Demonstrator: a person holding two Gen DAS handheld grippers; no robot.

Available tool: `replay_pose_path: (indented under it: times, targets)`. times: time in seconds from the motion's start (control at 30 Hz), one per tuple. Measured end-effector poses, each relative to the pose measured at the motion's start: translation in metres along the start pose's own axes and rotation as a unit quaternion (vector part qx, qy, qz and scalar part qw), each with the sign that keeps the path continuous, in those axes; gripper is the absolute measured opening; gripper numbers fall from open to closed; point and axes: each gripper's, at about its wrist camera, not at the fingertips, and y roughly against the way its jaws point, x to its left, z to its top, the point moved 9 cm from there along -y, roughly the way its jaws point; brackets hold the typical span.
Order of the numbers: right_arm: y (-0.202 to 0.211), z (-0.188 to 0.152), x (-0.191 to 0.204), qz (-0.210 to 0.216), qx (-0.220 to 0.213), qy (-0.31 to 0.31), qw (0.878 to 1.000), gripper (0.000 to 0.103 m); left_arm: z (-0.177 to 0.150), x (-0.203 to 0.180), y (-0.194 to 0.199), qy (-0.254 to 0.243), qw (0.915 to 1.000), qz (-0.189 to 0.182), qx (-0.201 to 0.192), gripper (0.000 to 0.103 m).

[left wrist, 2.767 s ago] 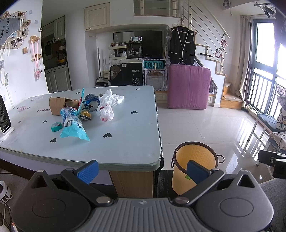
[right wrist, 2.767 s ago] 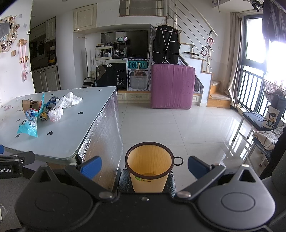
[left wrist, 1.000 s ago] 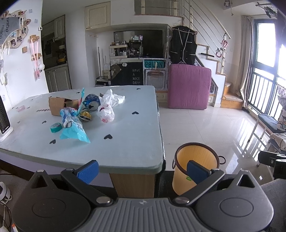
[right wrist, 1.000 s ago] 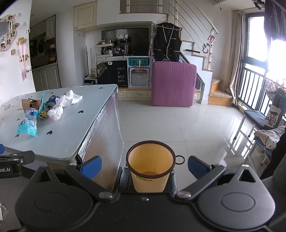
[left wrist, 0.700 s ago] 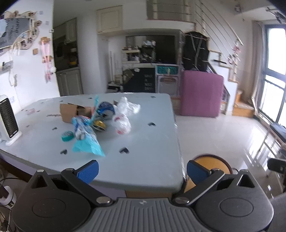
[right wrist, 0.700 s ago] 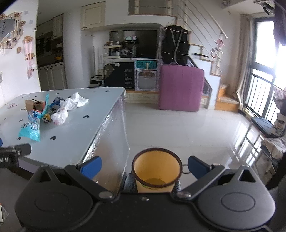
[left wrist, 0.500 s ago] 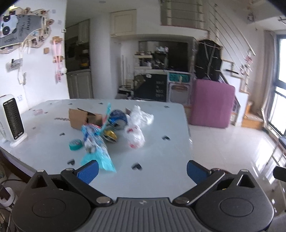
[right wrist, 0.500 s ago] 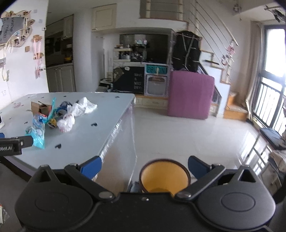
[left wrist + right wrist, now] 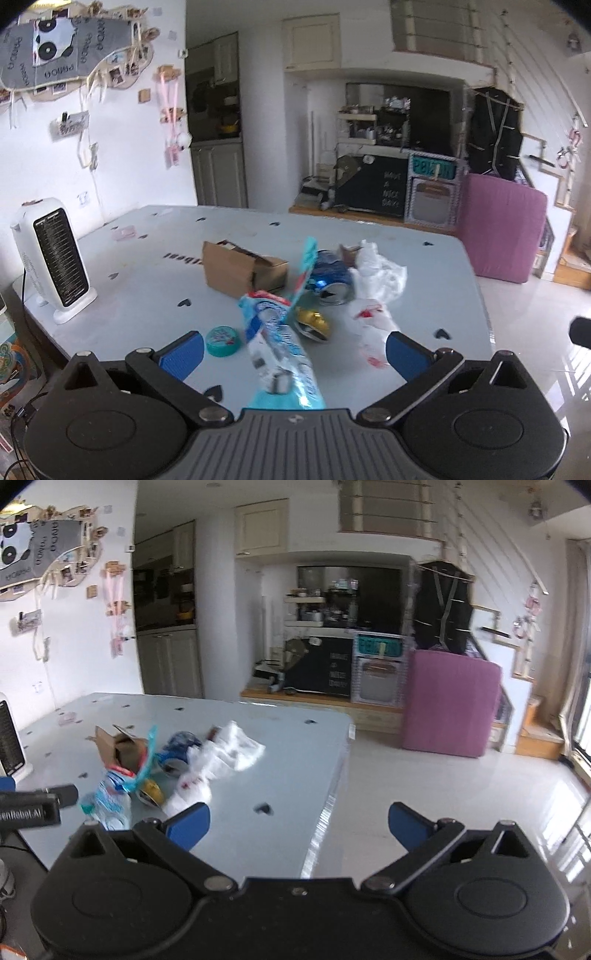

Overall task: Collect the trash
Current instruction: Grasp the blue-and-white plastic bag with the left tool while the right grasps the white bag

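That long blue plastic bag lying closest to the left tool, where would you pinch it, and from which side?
Probably at its crumpled middle. The blue bag lies lengthwise, pointing toward the left tool, whose fingers already stand open either side of it. Coming straight forward and low over the table would let them close across its narrow width.

- On the grey panda-shaped wall hanging up at your left, you can read "PANDA" repeated along the edges.
- The black chalkboard sign on the far cabinet shows white chalk words, "A" and "NICE" among them; the rest is too blurred for you to make out.
- The teal plaque beside it carries dark letters, unreadable here.
- Dark lettering on the pale blue tabletop is illegible.
- The black bar at the left edge of your right view reads "RobotAI".
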Motion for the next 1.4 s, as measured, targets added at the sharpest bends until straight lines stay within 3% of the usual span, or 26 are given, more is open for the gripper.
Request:
replay_pose_path:
  times: [0.27, 0.37, 0.53, 0.7, 0.77, 0.83, 0.93, 1.1, 1.3, 1.4]
  targets:
    - [-0.070, 0.022, 0.054, 0.037, 0.014, 0.012, 0.999, 0.103, 0.004, 0.022, -0.044, 0.000, 0.9988, 0.020, 0.044, 0.103]
    - [-0.092, 0.022, 0.072, 0.089, 0.008, -0.027, 0.996, 0.103, -0.001, 0.023, -0.059, -0.006, 0.9978, 0.024, 0.062, 0.103]
    - [-0.138, 0.013, 0.100, 0.094, 0.073, -0.030, 0.992, 0.103, -0.020, 0.021, -0.082, -0.029, 0.9938, 0.037, 0.101, 0.103]
    - [-0.184, 0.001, 0.110, 0.089, 0.124, -0.063, 0.986, 0.101, -0.036, 0.016, -0.092, -0.023, 0.9906, 0.012, 0.134, 0.103]
    - [-0.201, -0.002, 0.113, 0.089, 0.142, -0.080, 0.983, 0.084, -0.041, 0.017, -0.095, -0.013, 0.9892, 0.009, 0.146, 0.103]
    - [-0.217, -0.008, 0.116, 0.087, 0.166, -0.105, 0.977, 0.075, -0.044, 0.016, -0.098, -0.013, 0.9877, 0.009, 0.156, 0.103]
    - [-0.231, -0.015, 0.125, 0.084, 0.184, -0.109, 0.973, 0.071, -0.048, 0.015, -0.102, -0.008, 0.9849, 0.001, 0.173, 0.103]
    - [-0.237, -0.031, 0.135, 0.088, 0.205, -0.088, 0.971, 0.040, -0.051, 0.014, -0.109, 0.009, 0.9811, -0.013, 0.193, 0.103]
    - [-0.217, -0.042, 0.126, 0.100, 0.192, -0.076, 0.973, 0.028, -0.048, 0.018, -0.115, 0.040, 0.9808, -0.013, 0.190, 0.101]
    - [-0.202, -0.049, 0.117, 0.104, 0.187, -0.067, 0.975, 0.025, -0.049, 0.021, -0.117, 0.062, 0.9798, -0.023, 0.189, 0.087]
